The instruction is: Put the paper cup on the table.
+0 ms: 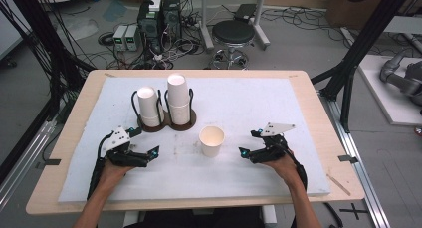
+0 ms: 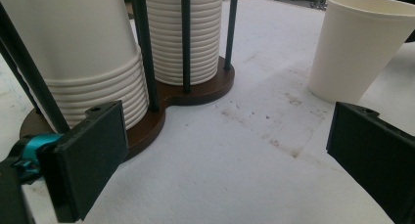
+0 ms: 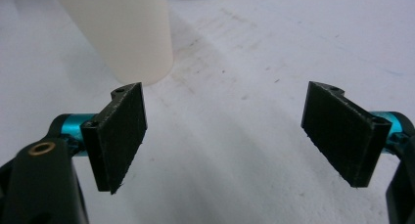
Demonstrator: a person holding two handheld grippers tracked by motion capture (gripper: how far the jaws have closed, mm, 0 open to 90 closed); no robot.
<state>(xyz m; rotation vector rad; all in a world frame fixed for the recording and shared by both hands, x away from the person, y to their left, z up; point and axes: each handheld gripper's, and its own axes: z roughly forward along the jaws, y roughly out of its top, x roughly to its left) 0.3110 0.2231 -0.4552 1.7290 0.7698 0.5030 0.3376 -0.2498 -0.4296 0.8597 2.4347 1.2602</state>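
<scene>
Here, smooth tapered paper cup (image 1: pixel 211 141), ribbed cup stacks (image 1: pixel 178 99), brown wooden holder (image 1: pixel 166 124)

A cream-white paper cup (image 1: pixel 211 140) stands on a white foam mat (image 1: pixel 259 103) speckled with faint brown stains, over a pale wooden table (image 1: pixel 318 118), beside white ribbed cup stacks (image 1: pixel 178 99) in a dark brown holder (image 1: pixel 166 123) with black rods, while both black grippers (image 1: pixel 154 151) (image 1: pixel 242 152) show turquoise fittings.

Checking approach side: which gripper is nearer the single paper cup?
Right. The right gripper sits just right of the single cup, open; the left gripper lies farther off on its left.
</scene>
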